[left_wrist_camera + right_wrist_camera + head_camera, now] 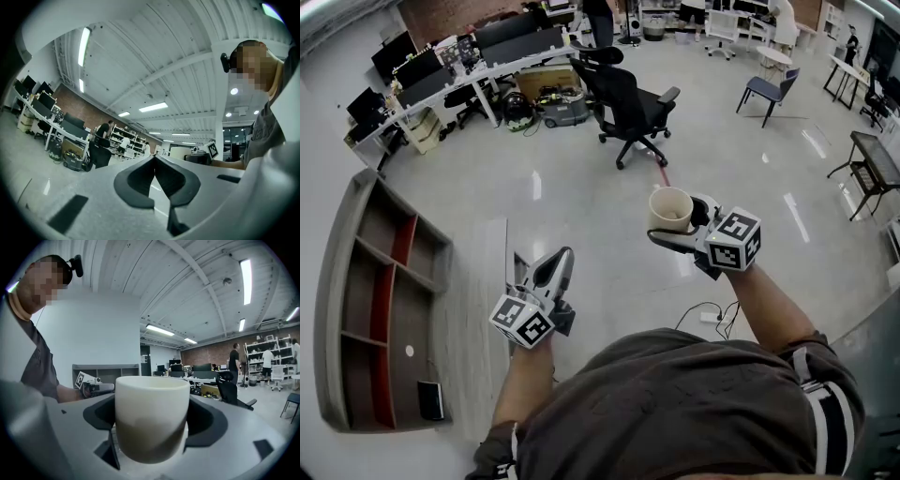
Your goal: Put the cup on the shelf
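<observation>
Right gripper view shows the cup [152,418] upright, grasped by the jaws of the right gripper [673,232], well apart from the shelf [380,309]. The left gripper [558,267] is clenched, empty. Risk: the smooth cup slipping mid-carry, or clipping a shelf board.

Bright, even light from ceiling strip lamps [247,275]; glare streaks on glossy floor [581,202] either side of office chair [633,105]; heavy fisheye bending, black corners in gripper views.
</observation>
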